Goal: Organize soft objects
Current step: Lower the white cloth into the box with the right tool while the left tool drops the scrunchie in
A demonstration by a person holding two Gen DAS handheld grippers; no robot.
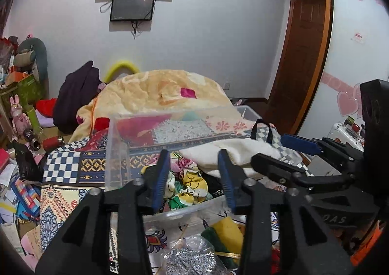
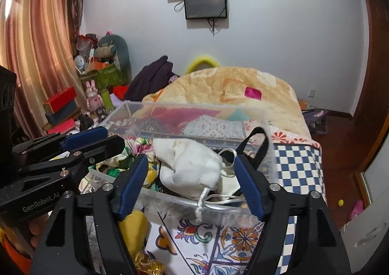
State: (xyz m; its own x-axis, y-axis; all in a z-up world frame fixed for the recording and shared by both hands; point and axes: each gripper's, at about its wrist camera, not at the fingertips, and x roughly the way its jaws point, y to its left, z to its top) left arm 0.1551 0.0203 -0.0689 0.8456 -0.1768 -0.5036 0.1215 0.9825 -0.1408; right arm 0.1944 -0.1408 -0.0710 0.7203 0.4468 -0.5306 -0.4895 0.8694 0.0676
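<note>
A clear plastic bin (image 1: pixel 116 143) (image 2: pixel 269 153) stands on the patterned bedspread (image 2: pixel 299 168). Inside lie a floral cloth (image 1: pixel 187 182), a white drawstring pouch (image 2: pixel 194 168) (image 1: pixel 233 153) and a black-handled checked bag (image 2: pixel 257 146) (image 1: pixel 272 134). My left gripper (image 1: pixel 194 177) is open and empty above the bin's near rim, over the floral cloth. My right gripper (image 2: pixel 192 185) is open and empty, its fingers either side of the white pouch, whose cord hangs over the rim. A yellow and green soft item (image 1: pixel 226 233) (image 2: pixel 133 228) and a silver glitter item (image 1: pixel 192 260) lie in front of the bin.
A piled peach blanket (image 1: pixel 165 95) (image 2: pixel 231 87) lies behind the bin. A dark garment (image 1: pixel 77 97) and cluttered boxes and toys (image 2: pixel 97 85) sit at the left. A gold foil item (image 2: pixel 148 262) lies near me. A wooden door (image 1: pixel 301 56) is at the right.
</note>
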